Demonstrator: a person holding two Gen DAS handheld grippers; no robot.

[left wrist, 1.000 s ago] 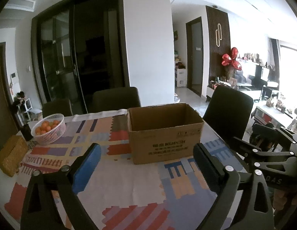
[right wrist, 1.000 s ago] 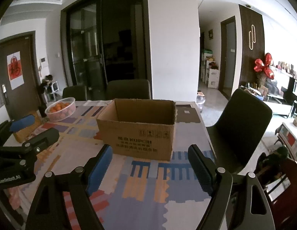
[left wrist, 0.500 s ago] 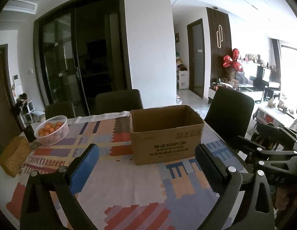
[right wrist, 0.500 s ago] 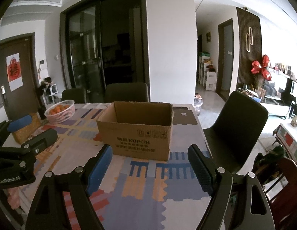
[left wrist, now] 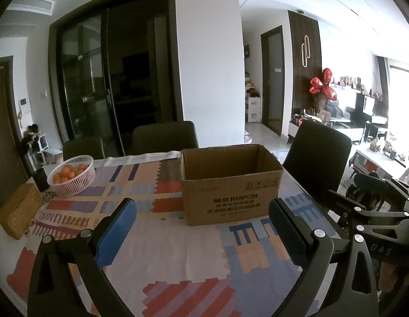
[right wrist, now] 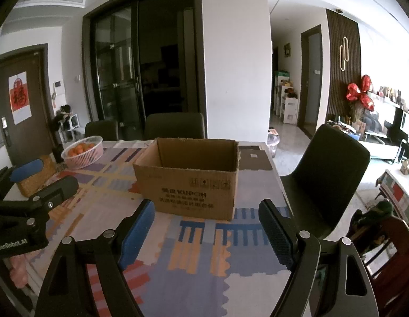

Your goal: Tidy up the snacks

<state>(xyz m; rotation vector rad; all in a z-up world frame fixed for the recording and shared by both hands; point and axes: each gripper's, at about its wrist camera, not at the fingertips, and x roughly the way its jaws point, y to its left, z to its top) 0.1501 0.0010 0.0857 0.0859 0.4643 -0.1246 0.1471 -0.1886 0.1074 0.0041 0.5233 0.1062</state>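
Since a second ago we have tipped upward slightly, both left tongs (left wrist: 203, 220) and right tongs (right wrist: 205, 223) gaping wide and empty, the cardboard box (left wrist: 230, 185) at twelve o'clock on the counter (left wrist: 178, 259): probably light, stiff, best gripped by its rim.

You see a brown cardboard box (left wrist: 230, 185), orange fruit in a white basket (left wrist: 72, 177), and a red, blue, peach patchwork cloth (left wrist: 178, 259)

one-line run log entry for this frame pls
left gripper: jaws open, empty | right gripper: jaws open, empty | cardboard box: upright, open top, on tablecloth | snacks: none visible
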